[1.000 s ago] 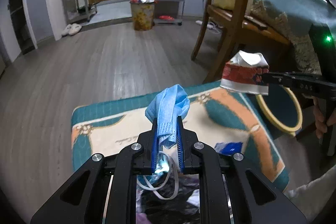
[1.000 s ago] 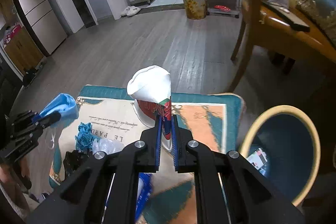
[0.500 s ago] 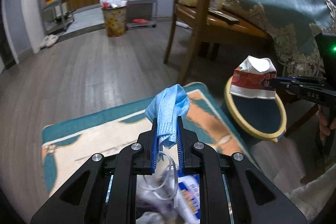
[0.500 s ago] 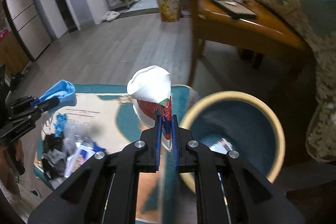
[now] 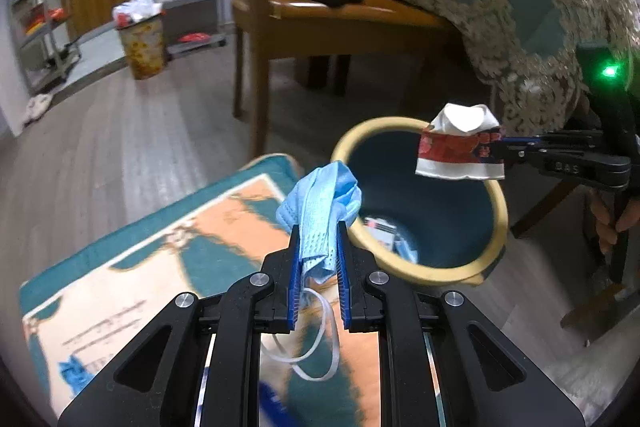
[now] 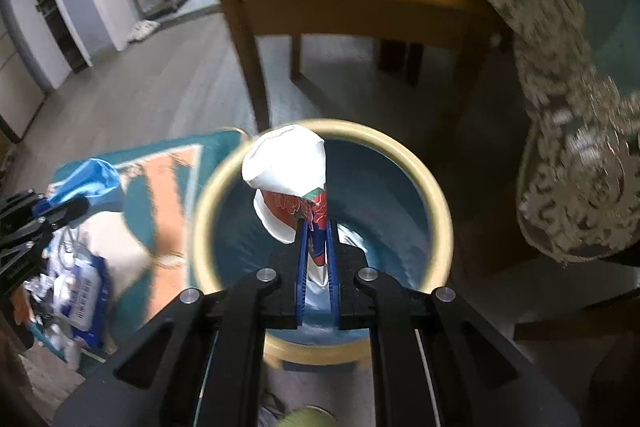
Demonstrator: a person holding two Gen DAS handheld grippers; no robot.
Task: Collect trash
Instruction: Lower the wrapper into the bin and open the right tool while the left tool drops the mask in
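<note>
My left gripper is shut on a crumpled blue face mask, its white ear loops hanging below, held just left of the bin's rim. My right gripper is shut on a crushed red-and-white paper cup and holds it above the open mouth of the blue trash bin with a cream rim. In the left wrist view the cup hangs over the bin, with some trash at its bottom. The mask also shows in the right wrist view.
A teal, orange and cream rug lies left of the bin, with loose trash on it. A wooden chair and a table with a fringed teal cloth stand close behind the bin. A second full bin stands far back.
Both grippers have swung right from over the rug to the blue bin. The cup is now over the bin's mouth and the mask is at its left rim. Both holds are unchanged.
</note>
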